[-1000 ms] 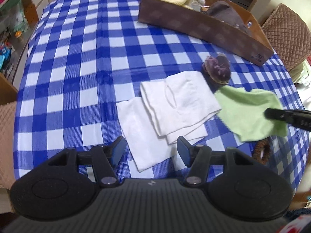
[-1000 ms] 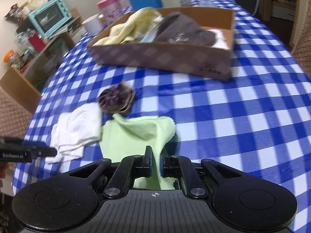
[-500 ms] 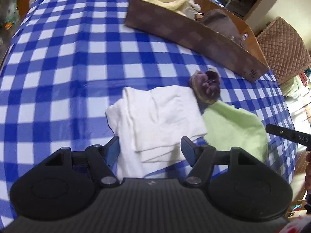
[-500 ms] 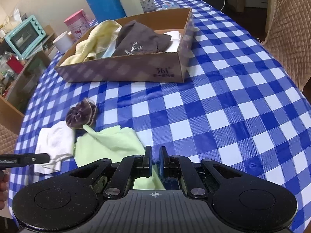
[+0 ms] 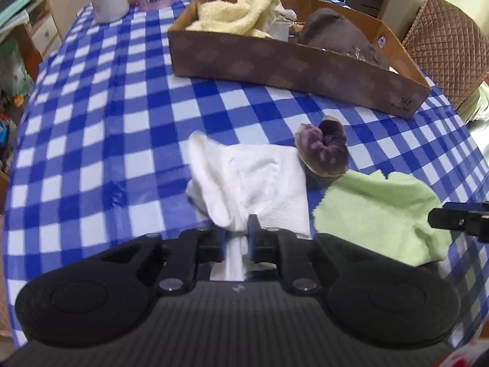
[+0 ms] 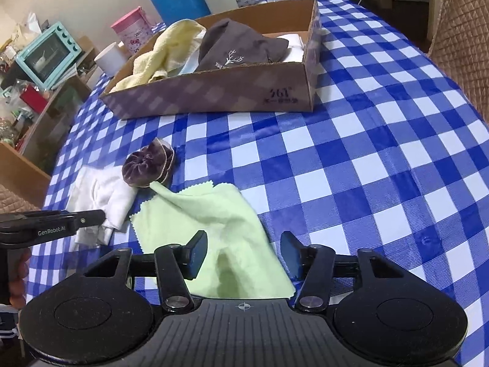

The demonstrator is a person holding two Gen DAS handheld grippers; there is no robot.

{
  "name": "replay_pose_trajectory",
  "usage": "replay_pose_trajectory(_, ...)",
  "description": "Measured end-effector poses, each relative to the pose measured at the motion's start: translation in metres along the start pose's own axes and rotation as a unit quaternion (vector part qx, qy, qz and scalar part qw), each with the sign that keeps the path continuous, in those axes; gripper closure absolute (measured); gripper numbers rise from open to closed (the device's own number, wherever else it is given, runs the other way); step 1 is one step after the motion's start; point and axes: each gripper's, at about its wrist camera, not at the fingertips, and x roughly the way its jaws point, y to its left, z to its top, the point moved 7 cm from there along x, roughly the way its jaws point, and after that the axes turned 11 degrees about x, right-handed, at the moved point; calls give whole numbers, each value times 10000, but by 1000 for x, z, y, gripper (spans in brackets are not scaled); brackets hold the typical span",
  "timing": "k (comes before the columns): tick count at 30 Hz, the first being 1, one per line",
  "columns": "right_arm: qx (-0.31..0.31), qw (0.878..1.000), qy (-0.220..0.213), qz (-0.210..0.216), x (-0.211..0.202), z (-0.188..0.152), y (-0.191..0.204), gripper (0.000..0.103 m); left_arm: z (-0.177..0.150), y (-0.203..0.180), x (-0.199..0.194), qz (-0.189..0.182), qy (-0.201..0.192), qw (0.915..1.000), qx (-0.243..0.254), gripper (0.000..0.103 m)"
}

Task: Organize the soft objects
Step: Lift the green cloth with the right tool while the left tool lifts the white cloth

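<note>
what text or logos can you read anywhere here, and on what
"GenRobot.AI": on the side of the left gripper, seen from the right wrist view.
"361": on the end wall of the cardboard box; the small line beneath it is unreadable.
Grey cloth in the box: white deer logo, lettering too small to read.
Pink tin: cartoon print, no legible words.

The left gripper [image 5: 237,238] is held low with its jaws closed on a bunched fold of white cloth [image 5: 253,180]. The right gripper [image 6: 243,255] is held low, its jaws spread wide apart, nothing gripped between its fingers.
</note>
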Motion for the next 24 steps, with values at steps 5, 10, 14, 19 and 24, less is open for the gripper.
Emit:
replay_pose_trajectory(5, -64, 10000, 39, 52, 4, -3, 5, 46, -7, 20, -17, 332, -87, 9992, 210, 93)
replay_pose_trajectory(10, -168, 9998, 43, 74, 12, -7, 11, 45, -20, 46, -32, 836, 27, 9958, 377, 93)
replay_pose_trajectory(14, -378, 9993, -48, 51, 20, -8, 20, 43, -28, 58, -37, 914, 85, 9954, 272, 93)
replay_pose_trajectory(19, -1168, 9931, -111, 43, 32, -19, 43, 44, -28, 47, -37, 801, 77, 9963, 302, 93)
replay_pose_trajectory(24, -2352, 9713, -251, -236, 41, -37, 63, 79, -27, 31, -34, 661, 55, 9971, 380, 93)
